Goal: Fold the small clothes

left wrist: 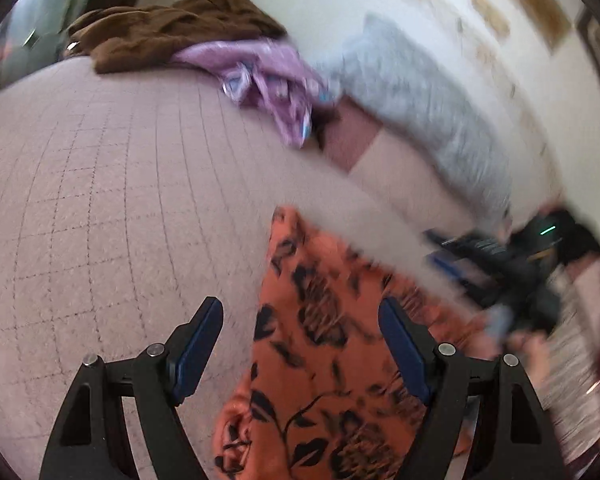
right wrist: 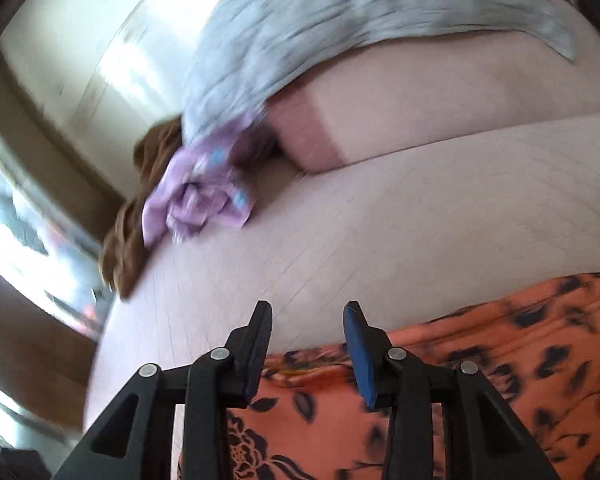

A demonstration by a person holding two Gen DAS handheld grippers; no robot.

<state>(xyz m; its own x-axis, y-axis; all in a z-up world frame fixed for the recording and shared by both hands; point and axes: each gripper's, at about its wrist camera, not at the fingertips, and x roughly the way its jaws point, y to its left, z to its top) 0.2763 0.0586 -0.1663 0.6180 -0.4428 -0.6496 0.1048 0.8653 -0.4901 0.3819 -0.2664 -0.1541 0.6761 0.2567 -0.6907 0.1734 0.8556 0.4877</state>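
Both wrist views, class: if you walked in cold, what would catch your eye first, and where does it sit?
The orange garment with black flowers grabs attention first, spread on the pale quilted bed close under both grippers. The left gripper stands wide open over it; the right gripper is part open at its edge. Farther back lie a crumpled lilac garment, a brown one and a grey one.

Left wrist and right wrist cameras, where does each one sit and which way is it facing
Left wrist: on the left gripper, angled down over the quilted bed and orange floral garment; its fingers stand apart, and the right gripper shows blurred.
Right wrist: on the right gripper, angled down at the garment's edge; fingers apart, empty.
Shared: orange garment, lilac cloth, brown cloth, grey pillow.
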